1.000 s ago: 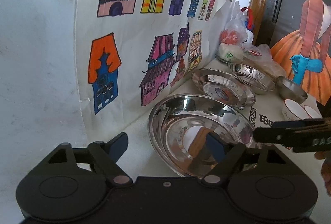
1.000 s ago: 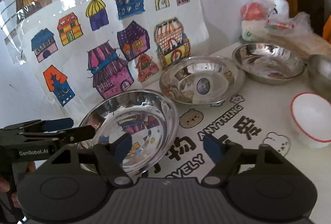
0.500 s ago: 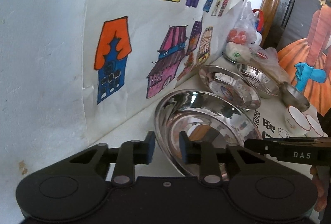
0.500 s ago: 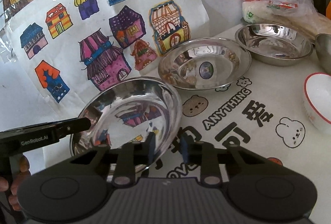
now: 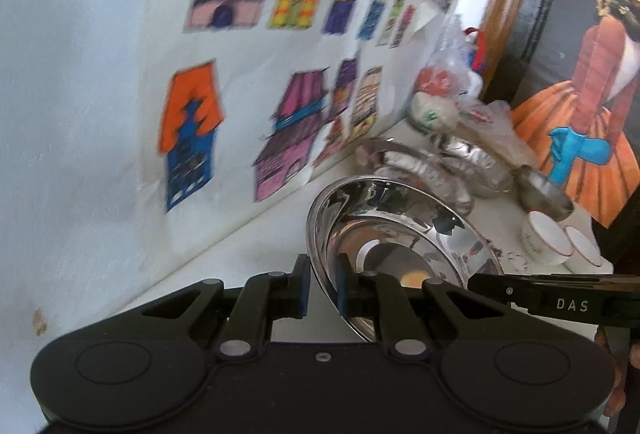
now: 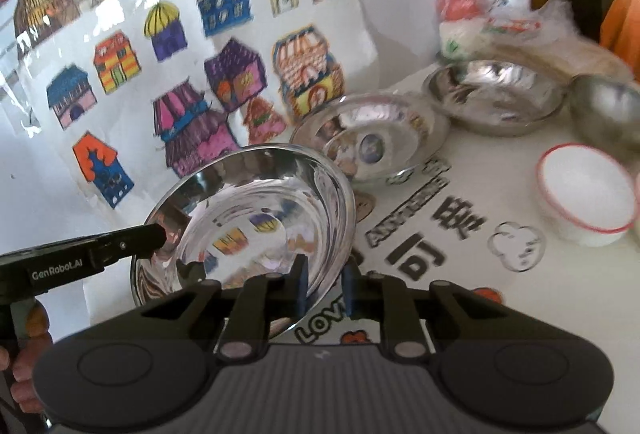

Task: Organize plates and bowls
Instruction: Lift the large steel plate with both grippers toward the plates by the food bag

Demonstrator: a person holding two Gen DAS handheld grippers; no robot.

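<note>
Both sets of jaws have gone from wide apart a second ago to narrow, and both are closing on the rim of the same large steel plate point(image 5: 400, 234), rim between the pads. Your left gripper point(image 5: 322, 292) holds the rim at the plate's 9 o'clock edge as your right wrist view shows it; your right gripper point(image 6: 324, 288) holds the rim at the 5 o'clock edge.

The plate is now tilted, its far edge raised toward the wall drawings point(image 6: 180, 81), where earlier it sat flat on the table point(image 6: 520, 314). Judge this as the start of the lift: the plate is secured at two points and ready to carry.

Beyond it, at 1 o'clock in the right wrist view, a second steel plate point(image 6: 372, 137) rests on the table, with a third steel plate point(image 6: 496, 93) farther along. A white bowl point(image 6: 584, 193) stands at 3 o'clock. The second plate is the likely stacking target. Keep both grips level to avoid the rim slipping.
</note>
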